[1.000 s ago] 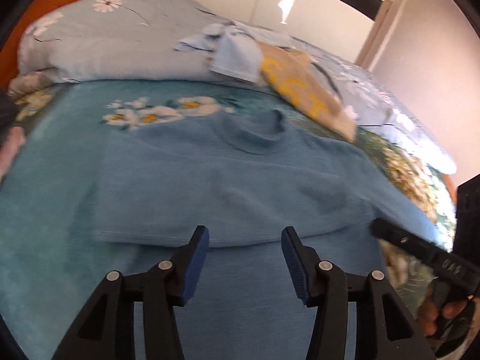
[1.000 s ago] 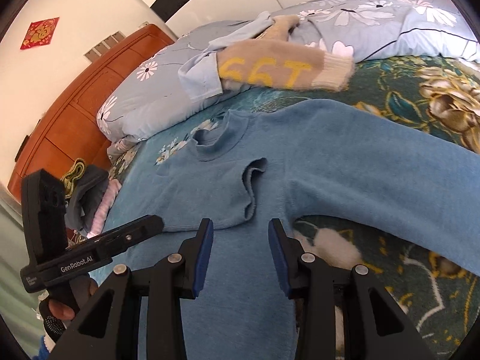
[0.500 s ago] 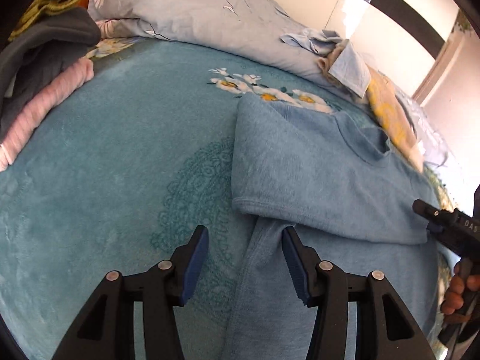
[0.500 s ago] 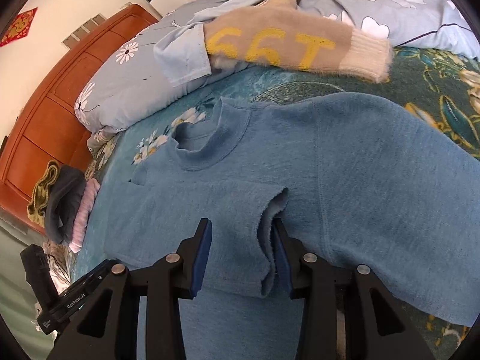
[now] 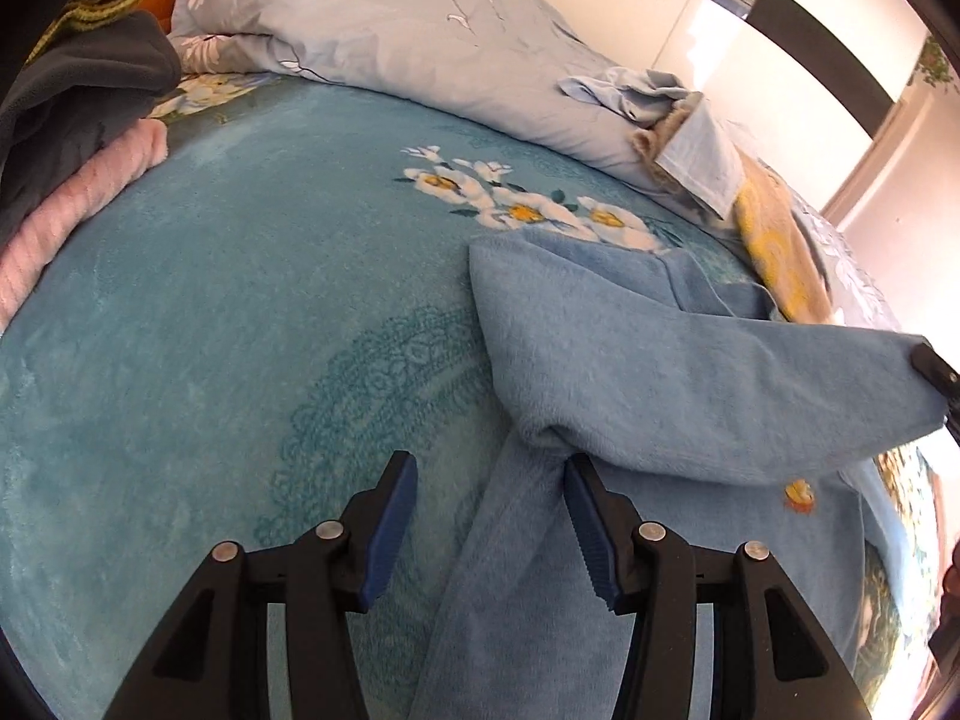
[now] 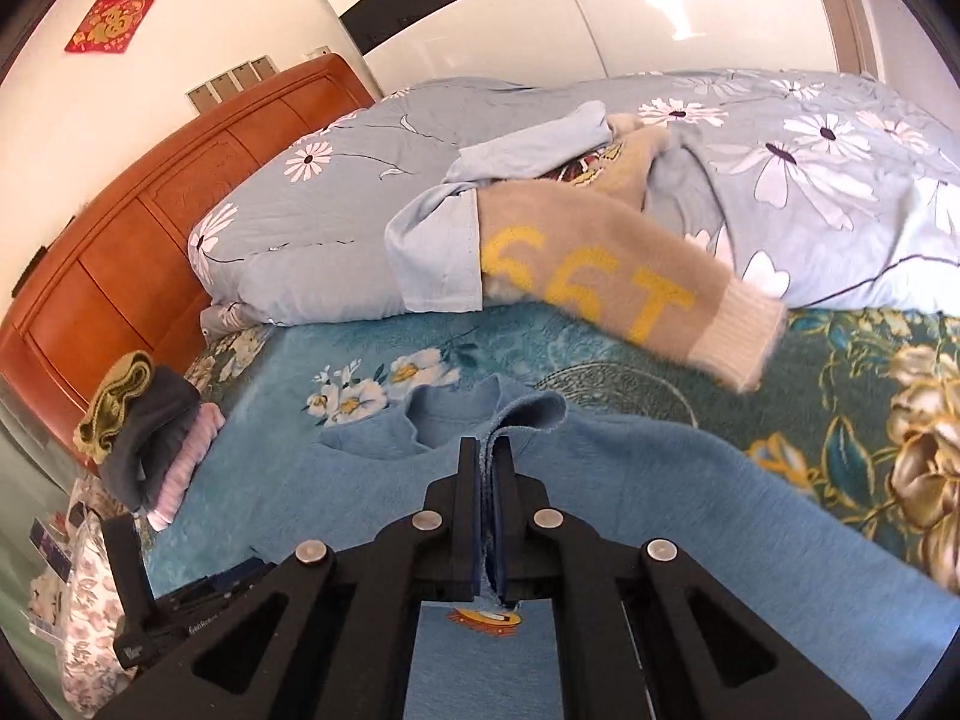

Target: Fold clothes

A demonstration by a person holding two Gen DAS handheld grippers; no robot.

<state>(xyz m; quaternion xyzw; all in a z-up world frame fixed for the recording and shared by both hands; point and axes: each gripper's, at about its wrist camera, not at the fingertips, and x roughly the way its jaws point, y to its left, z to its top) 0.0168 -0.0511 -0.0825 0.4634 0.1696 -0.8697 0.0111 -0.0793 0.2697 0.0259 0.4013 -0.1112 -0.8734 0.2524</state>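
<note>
A light blue sweater (image 5: 630, 360) lies on the teal bedspread (image 5: 210, 330); it also shows in the right wrist view (image 6: 660, 480). Its left sleeve is folded across the body. My right gripper (image 6: 486, 450) is shut on the sleeve cuff (image 6: 528, 414) and holds it lifted above the sweater's neck; its tip shows at the right edge of the left wrist view (image 5: 933, 366). My left gripper (image 5: 489, 504) is open, low over the sweater's left side edge, with the sleeve fold just inside its right finger (image 5: 588, 516).
A beige sweater with yellow digits (image 6: 612, 276) and a pale blue shirt (image 6: 438, 264) lie on the flowered duvet (image 6: 810, 180) behind. Folded clothes (image 5: 78, 138) are stacked at the left by the wooden headboard (image 6: 150, 228).
My right gripper has shut on the sleeve cuff and lifted it up and across the sweater. My left gripper has moved closer to the fold at the sweater's left edge.
</note>
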